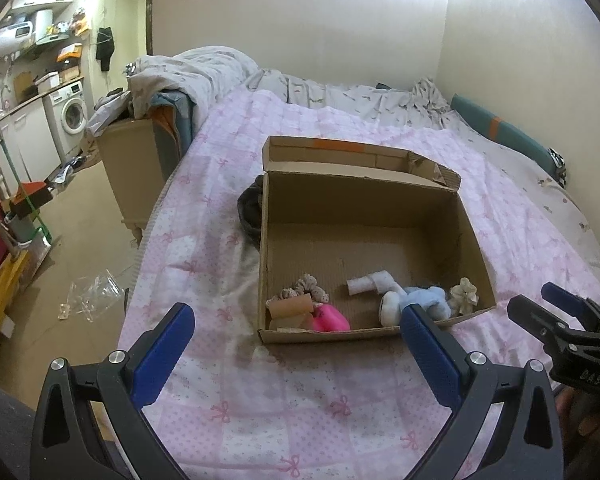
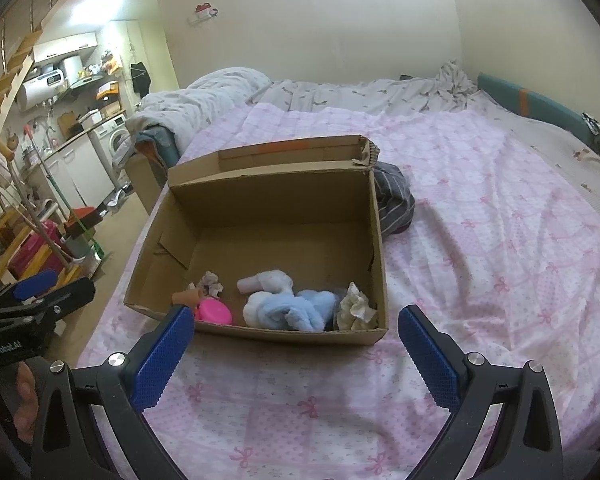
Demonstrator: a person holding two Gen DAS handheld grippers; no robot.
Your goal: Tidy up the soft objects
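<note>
The soft things already lie along the near wall of the open cardboard box [image 2: 260, 216] on the bed [image 2: 480, 240]: a blue-and-white plush [image 2: 296, 310], a cream cloth [image 2: 354, 306], a pink piece [image 2: 214, 312] and a scrunchie [image 2: 211, 282]. The dark striped garment [image 2: 394, 204] still lies outside, touching the box's far right side, so the next step is probably to fetch it, best pinched at a bunched fold and lifted clear of the box wall before lowering it into the bare far half. Both the left gripper [image 1: 296, 344] and the right gripper [image 2: 296, 344] have their jaws spread wide, holding and touching nothing, poised above the pink quilt [image 2: 300, 400] just short of the box.
</note>
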